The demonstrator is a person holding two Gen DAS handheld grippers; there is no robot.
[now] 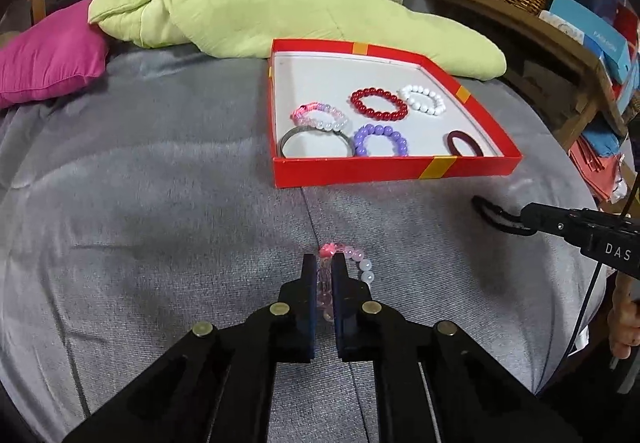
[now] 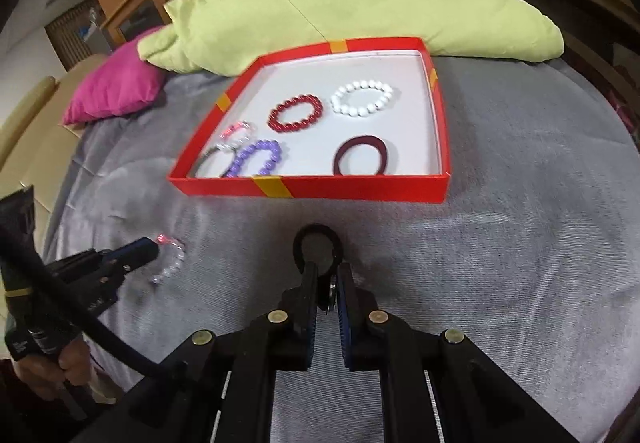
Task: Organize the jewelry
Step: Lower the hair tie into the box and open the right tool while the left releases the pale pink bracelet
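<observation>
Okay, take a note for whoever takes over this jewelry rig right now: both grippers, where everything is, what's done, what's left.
Left hand-held gripper: shut on the pink and white bead bracelet, on the grey cover.
Right hand-held gripper: shut on the black hair tie, also on the cover.
Red box holds six pieces: red, white, purple and pink bead bracelets, a grey bangle, a maroon band.
Left: lift both held pieces into the box.
</observation>
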